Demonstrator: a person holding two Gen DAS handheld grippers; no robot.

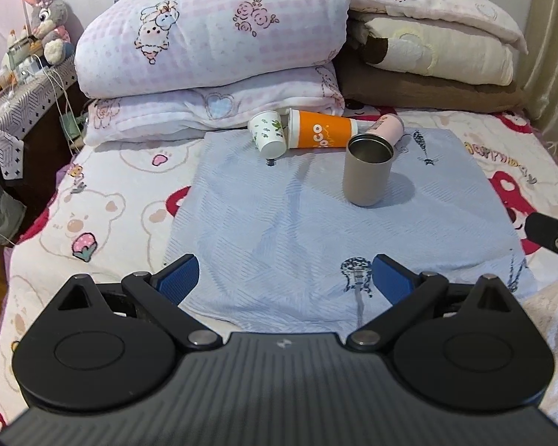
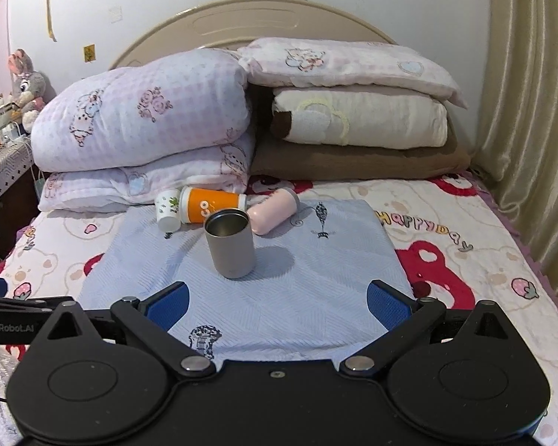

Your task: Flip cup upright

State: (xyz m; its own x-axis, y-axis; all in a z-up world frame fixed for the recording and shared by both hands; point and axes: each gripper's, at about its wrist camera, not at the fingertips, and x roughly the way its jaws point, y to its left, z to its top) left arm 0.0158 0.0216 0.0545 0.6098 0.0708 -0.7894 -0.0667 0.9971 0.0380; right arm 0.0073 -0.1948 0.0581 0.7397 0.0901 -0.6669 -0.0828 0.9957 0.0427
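Note:
A grey metal cup (image 1: 366,173) stands upright, mouth up, on a light blue cloth (image 1: 279,223); it also shows in the right wrist view (image 2: 231,247). Behind it lie three cups on their sides: a white cup with green print (image 1: 268,133) (image 2: 168,210), an orange cup (image 1: 321,133) (image 2: 210,206) and a pink cup (image 1: 387,128) (image 2: 273,210). My left gripper (image 1: 284,278) is open and empty, well short of the cups. My right gripper (image 2: 277,303) is open and empty, just in front of the grey cup.
The blue cloth (image 2: 279,297) lies on a bed with a bear-print sheet (image 2: 465,223). Folded quilts (image 1: 212,48) and pillows (image 2: 357,111) are stacked right behind the cups. A cluttered side table (image 1: 18,85) stands at the left, a curtain (image 2: 532,148) at the right.

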